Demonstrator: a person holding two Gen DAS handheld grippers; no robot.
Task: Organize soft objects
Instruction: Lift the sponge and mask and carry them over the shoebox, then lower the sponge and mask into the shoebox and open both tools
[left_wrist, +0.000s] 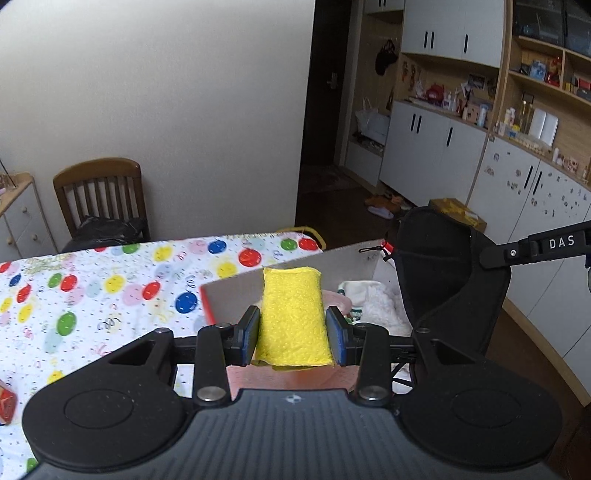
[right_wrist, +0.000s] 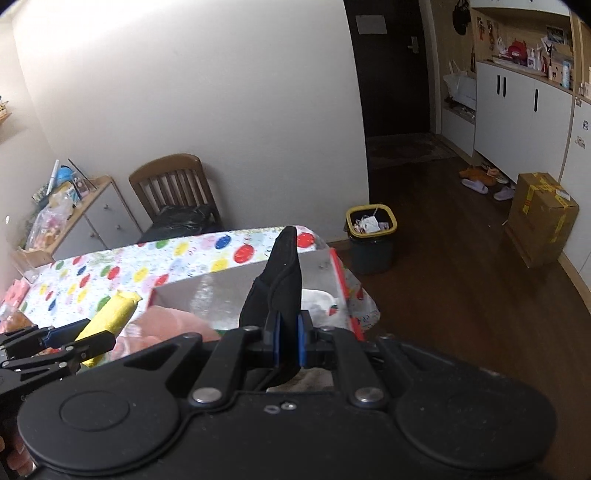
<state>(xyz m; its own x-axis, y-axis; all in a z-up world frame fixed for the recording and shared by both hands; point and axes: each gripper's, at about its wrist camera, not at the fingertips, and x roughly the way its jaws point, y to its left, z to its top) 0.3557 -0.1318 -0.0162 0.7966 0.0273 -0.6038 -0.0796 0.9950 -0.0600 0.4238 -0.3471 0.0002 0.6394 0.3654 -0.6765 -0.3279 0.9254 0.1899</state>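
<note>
While the left gripper (left_wrist: 291, 328) clamps a yellow sponge roll (left_wrist: 293, 314) lengthwise and the right gripper (right_wrist: 289, 332) pinches a black pad (right_wrist: 275, 295) edge-on, both hang over the open box (right_wrist: 207, 291) just ahead and below, left nearer its near wall.

Bright yellow, finely dotted rolled cloth (left_wrist: 293, 317). Plain black padded fabric piece (right_wrist: 279, 284). White tablecloth (left_wrist: 110, 291) dotted with red, blue, green, yellow balloons. Grey, red-edged box (right_wrist: 221, 291) holding pink plush (right_wrist: 166, 325) and white fluffy fabric (left_wrist: 384, 306).
</note>
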